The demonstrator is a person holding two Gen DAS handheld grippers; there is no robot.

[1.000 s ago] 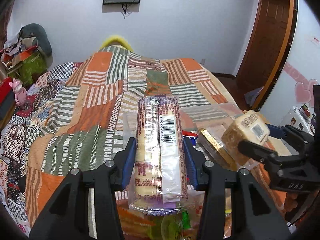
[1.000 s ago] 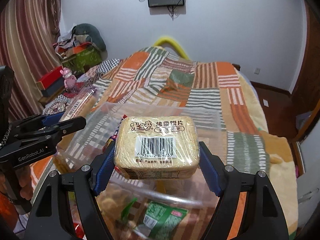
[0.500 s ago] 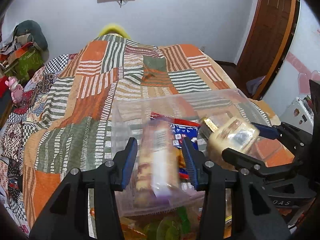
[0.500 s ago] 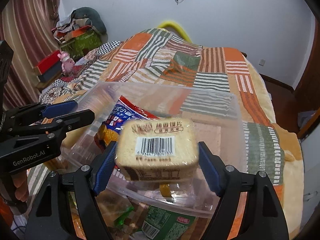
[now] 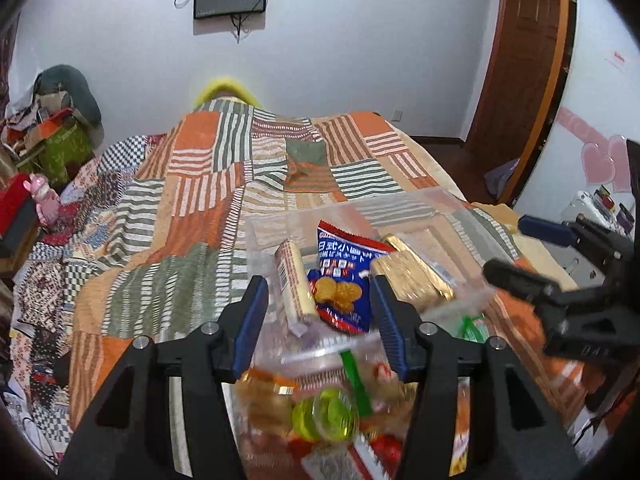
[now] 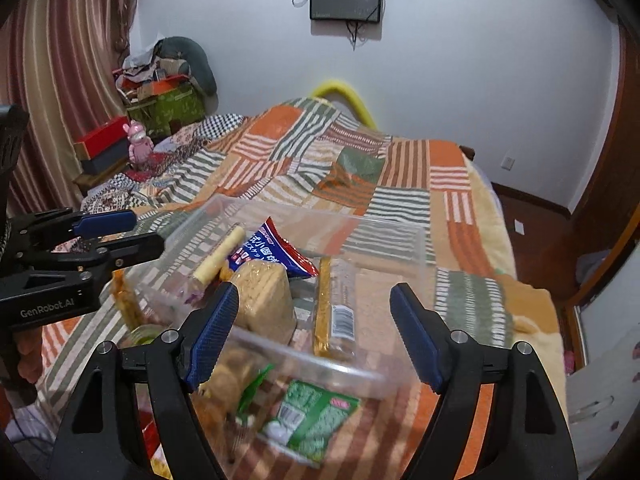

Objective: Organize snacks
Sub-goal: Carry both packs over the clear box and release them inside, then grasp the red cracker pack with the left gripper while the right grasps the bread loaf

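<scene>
Patchwork bedspread (image 5: 192,216) covers the bed, clear plastic bin (image 6: 404,240) sitting on it near you. Your left tongs (image 5: 318,320) are spread apart, empty, hovering over the bin. Right tongs (image 6: 314,332) also wide apart, holding nothing. Inside the bin: long biscuit pack (image 5: 294,284) leaning at the left, blue cracker bag (image 5: 344,276) beside it, toast slice pack (image 6: 262,294) touching that bag, gold-edged cookie sleeve (image 6: 336,308) lying flat. Green snack packet (image 6: 314,416) and more snacks lie just under the bin's near wall, blurred.
</scene>
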